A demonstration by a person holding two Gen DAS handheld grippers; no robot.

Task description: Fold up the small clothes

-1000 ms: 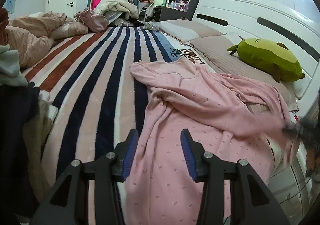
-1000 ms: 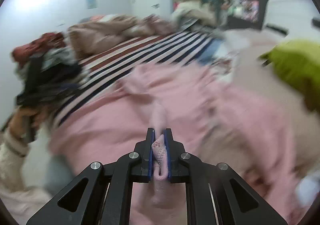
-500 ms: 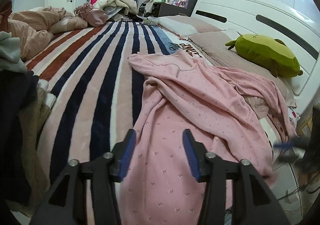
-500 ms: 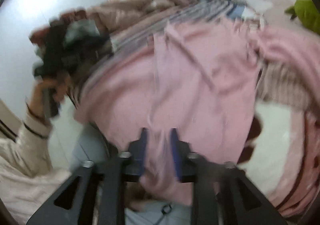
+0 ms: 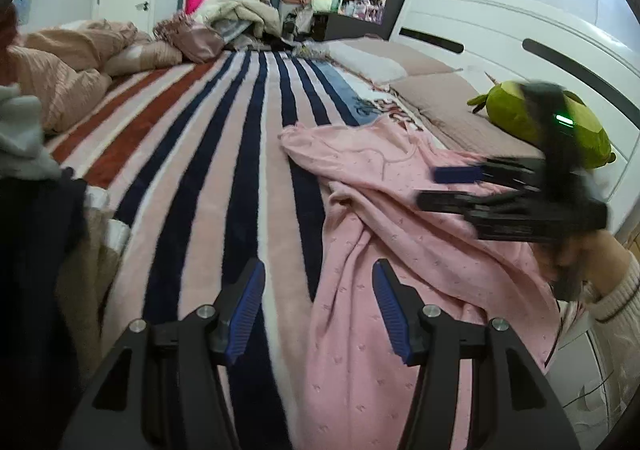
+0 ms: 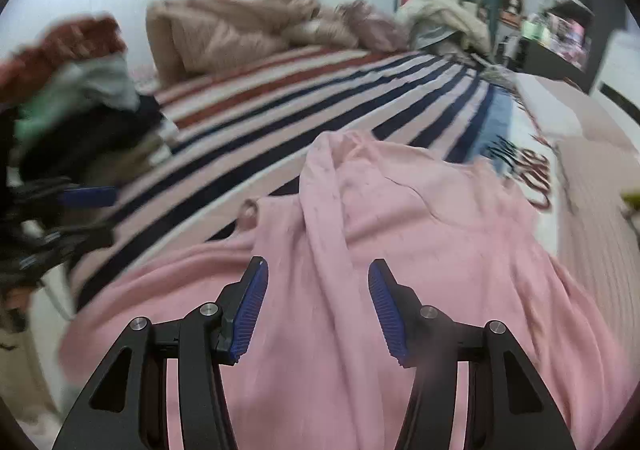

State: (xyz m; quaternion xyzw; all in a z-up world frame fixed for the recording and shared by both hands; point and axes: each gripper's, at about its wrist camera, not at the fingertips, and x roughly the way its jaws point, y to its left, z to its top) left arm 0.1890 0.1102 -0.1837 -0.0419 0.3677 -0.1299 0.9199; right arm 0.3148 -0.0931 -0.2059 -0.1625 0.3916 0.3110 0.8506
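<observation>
A pink dotted garment (image 5: 384, 210) lies spread and rumpled on the striped bed cover (image 5: 208, 154); in the right wrist view it (image 6: 400, 250) fills the foreground, with a long fold running up its middle. My left gripper (image 5: 318, 306) is open and empty, just above the garment's left edge. My right gripper (image 6: 316, 306) is open and empty, low over the garment. It also shows in the left wrist view (image 5: 460, 186), hovering over the garment's right side, blurred. The left gripper shows blurred at the left edge of the right wrist view (image 6: 80, 206).
A pile of dark and grey clothes (image 5: 28, 186) sits at the bed's left edge. A green plush toy (image 5: 540, 122) lies on the pillows by the white headboard (image 5: 500, 34). Beige bedding (image 5: 72, 62) is heaped at the far left. Shelves stand behind.
My right gripper let go of the pink cloth it pinched, opened, and swung up over the garment. The left gripper opened a little wider and stayed near the bed's front.
</observation>
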